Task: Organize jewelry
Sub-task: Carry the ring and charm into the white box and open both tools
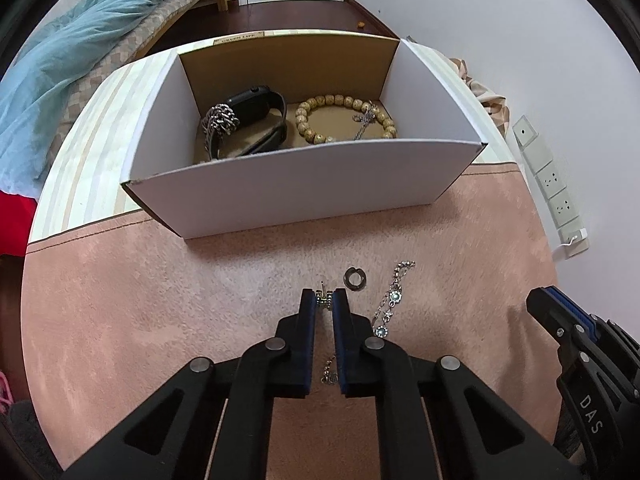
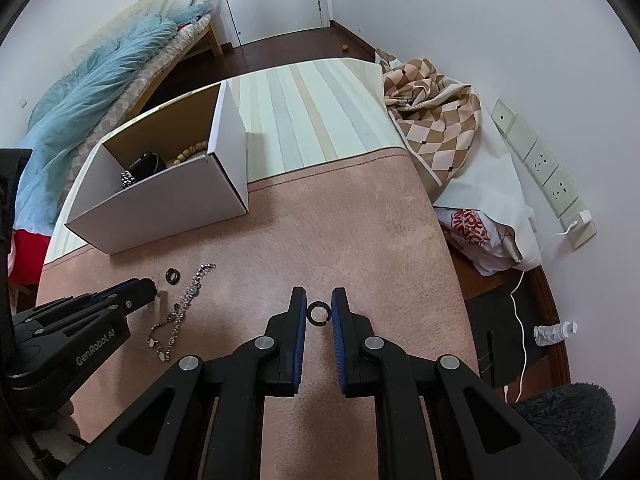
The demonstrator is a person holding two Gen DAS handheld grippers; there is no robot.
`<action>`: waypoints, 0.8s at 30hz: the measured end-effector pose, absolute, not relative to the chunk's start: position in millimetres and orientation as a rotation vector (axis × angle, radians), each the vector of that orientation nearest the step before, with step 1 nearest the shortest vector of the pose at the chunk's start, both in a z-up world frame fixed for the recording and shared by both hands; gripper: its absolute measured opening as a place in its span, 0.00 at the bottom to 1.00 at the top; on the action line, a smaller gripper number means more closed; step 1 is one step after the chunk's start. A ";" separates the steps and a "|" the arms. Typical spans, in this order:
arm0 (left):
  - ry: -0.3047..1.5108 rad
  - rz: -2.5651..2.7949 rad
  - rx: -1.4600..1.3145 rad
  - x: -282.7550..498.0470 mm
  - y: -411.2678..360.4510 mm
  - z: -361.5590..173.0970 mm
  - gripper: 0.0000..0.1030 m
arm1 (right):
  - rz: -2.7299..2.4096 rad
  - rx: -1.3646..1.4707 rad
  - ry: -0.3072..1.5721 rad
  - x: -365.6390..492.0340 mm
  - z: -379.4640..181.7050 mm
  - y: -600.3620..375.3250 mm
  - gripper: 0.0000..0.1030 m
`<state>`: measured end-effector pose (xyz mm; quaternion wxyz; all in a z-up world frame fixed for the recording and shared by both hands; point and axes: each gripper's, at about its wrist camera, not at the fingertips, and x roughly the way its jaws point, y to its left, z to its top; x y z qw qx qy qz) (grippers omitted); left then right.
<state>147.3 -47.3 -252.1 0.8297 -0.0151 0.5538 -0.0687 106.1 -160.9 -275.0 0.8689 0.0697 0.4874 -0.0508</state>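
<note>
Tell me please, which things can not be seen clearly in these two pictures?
- Left wrist view: small silver piece between the left gripper fingers, too small to identify.
- Right wrist view: box contents, mostly hidden by its front wall.
- Right wrist view: whether the pads touch the black ring.
</note>
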 end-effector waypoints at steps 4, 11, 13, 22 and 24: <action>1.145 -0.148 -0.026 144.3 -46.7 -243.7 0.06 | -0.103 0.148 1.009 104.2 -270.4 -159.0 0.13; 1.097 -0.152 -0.040 138.1 -38.9 -219.4 0.06 | -0.089 0.174 0.985 101.9 -257.2 -159.2 0.13; 1.075 -0.161 -0.063 136.1 -33.9 -203.4 0.06 | -0.067 0.194 0.972 104.5 -247.1 -157.0 0.13; 1.024 -0.196 -0.171 182.0 -0.6 -138.8 0.06 | 0.141 0.285 0.935 174.0 -194.2 -127.9 0.13; 1.039 -0.203 -0.182 197.4 4.7 -138.8 0.06 | 0.182 0.294 0.953 198.4 -192.1 -121.0 0.13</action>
